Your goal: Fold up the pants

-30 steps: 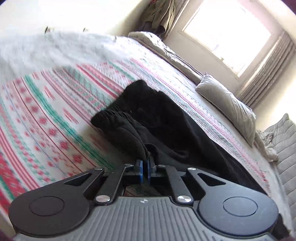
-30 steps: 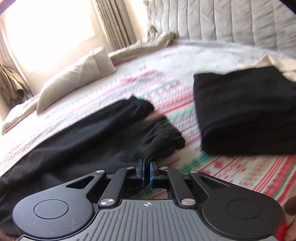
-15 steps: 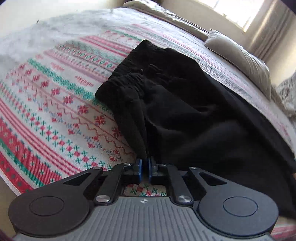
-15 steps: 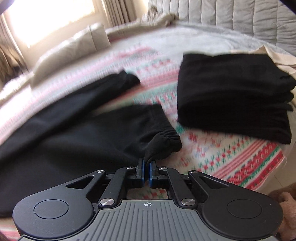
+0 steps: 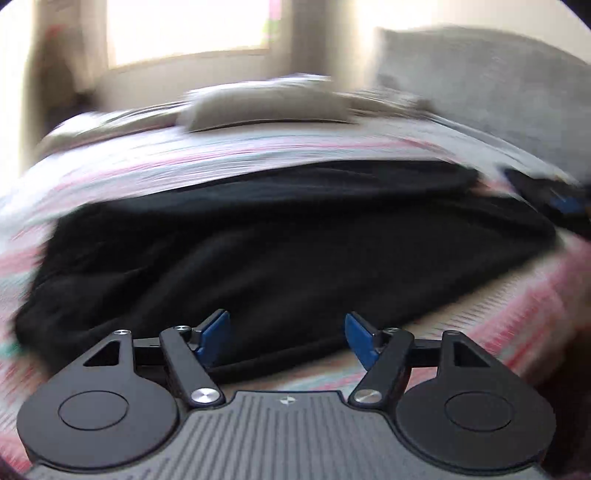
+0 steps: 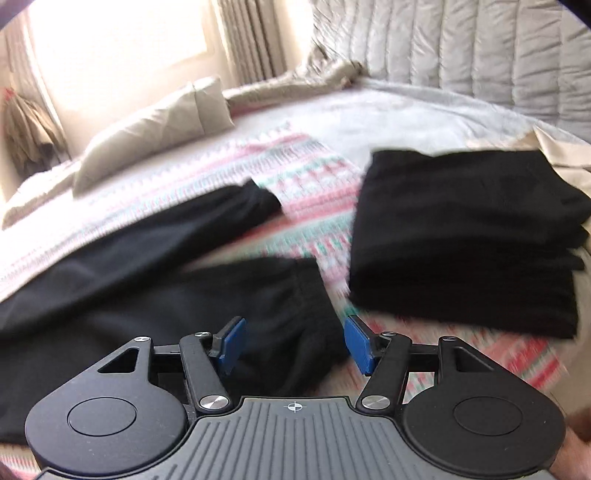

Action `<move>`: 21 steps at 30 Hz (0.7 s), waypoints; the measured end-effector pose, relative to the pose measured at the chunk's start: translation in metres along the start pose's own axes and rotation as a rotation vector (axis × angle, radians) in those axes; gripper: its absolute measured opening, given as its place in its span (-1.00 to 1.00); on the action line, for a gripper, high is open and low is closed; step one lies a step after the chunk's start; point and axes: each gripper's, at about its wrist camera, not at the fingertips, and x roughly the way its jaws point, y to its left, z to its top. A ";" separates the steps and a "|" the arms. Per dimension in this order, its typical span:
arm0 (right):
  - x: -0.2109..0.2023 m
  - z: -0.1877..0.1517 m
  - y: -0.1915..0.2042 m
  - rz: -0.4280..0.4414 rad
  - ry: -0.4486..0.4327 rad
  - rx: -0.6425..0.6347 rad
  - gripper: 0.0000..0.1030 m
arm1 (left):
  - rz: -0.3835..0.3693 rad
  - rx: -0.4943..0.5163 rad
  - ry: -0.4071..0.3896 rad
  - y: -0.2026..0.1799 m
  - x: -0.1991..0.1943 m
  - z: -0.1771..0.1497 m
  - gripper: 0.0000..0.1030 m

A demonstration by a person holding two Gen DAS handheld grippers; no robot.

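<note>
Left wrist view first: we see our left gripper [image 5: 287,336] with its jaws opening, the blue pads [image 5: 214,330] spread wide and pressing on nothing. Black pants [image 5: 280,251] lie stretched across the bed [image 5: 498,317] just beyond the pads, their near hem running under the gap between the fingers. The frame is smeared, so we cannot tell whether the pads brush the cloth. A patterned pink, green and white blanket [image 5: 184,162] shows around the pants, with a beige pillow [image 5: 266,107] behind them and a bright window [image 5: 184,29] above. At the right edge a dark shape with a blue patch appears; we cannot tell what it is.

Right wrist view: our right gripper [image 6: 293,343] also has its jaws opening, blue pads apart. The elastic cuff [image 6: 314,314] of one pant leg lies loose between the pads, not pinched. The other leg [image 6: 207,218] stretches away to the left, well apart at its end from the near one. To the right sits a folded stack of black garments [image 6: 469,236], near the cuff but separate. A quilted grey headboard [image 6: 461,48] and curtains [image 6: 247,37] stand behind.
</note>
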 end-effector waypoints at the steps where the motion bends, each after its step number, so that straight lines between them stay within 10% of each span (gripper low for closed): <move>1: 0.009 0.004 0.001 0.017 -0.001 -0.005 0.13 | -0.035 0.048 -0.004 -0.013 0.007 0.001 0.46; 11: 0.090 0.015 0.003 -0.020 0.049 -0.053 0.17 | -0.133 0.297 -0.028 -0.087 0.078 0.009 0.37; 15: 0.102 0.007 0.012 -0.061 0.017 -0.143 0.04 | -0.143 0.309 -0.049 -0.092 0.083 0.009 -0.25; 17: 0.102 0.007 0.015 -0.055 0.002 -0.156 -0.47 | -0.163 0.321 -0.059 -0.103 0.094 0.011 -0.79; 21: 0.089 0.011 0.028 -0.142 -0.058 -0.216 -0.56 | -0.188 0.360 -0.104 -0.114 0.090 0.012 -0.87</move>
